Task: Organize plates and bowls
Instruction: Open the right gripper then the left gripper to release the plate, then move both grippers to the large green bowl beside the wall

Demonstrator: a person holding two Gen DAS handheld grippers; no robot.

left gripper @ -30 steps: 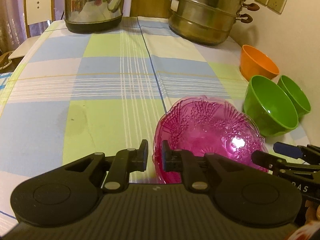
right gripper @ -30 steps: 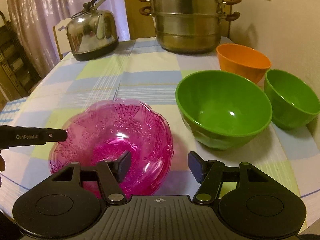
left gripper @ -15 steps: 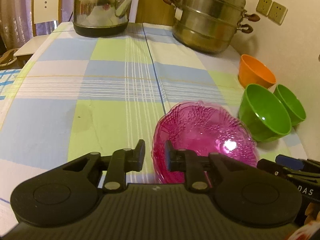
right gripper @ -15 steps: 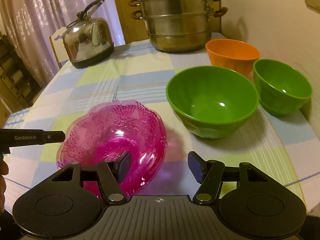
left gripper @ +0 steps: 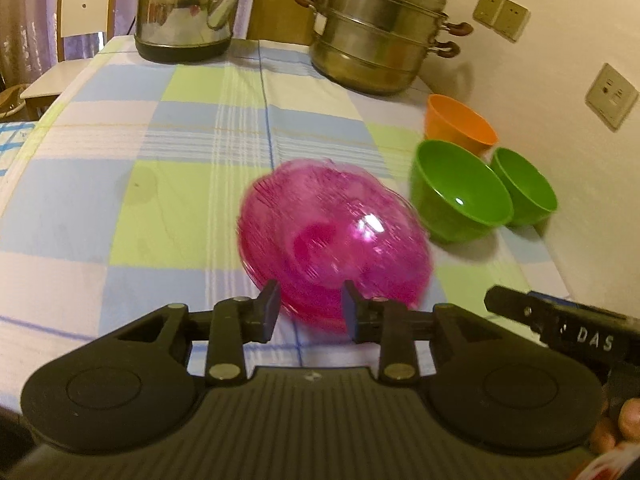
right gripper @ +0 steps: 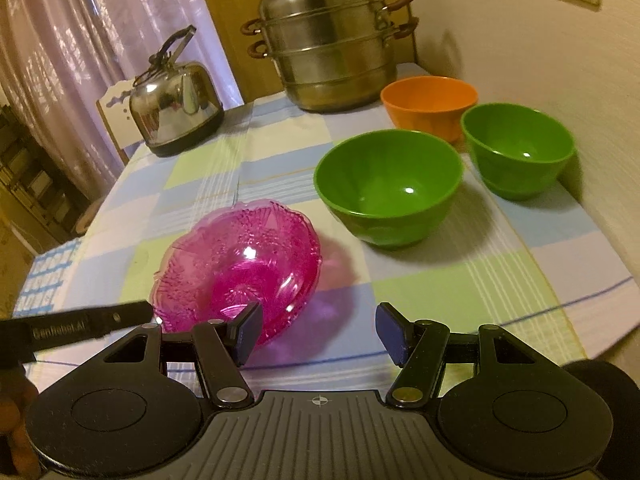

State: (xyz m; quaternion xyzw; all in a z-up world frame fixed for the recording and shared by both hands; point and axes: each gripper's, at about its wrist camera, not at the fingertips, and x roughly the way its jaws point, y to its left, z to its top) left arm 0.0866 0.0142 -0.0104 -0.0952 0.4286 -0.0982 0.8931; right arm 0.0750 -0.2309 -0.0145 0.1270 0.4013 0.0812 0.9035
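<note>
A pink glass dish [left gripper: 334,236] is seen just ahead of the left gripper [left gripper: 308,311] — jaws opening, nothing gripped; the right gripper [right gripper: 318,330] is parted, empty.

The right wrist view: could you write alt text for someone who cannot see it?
A pink glass dish sits tilted on a checked tablecloth just beyond the open right gripper. Behind it stand a large green bowl, a small green bowl, an orange bowl, a steamer pot and a kettle.
</note>
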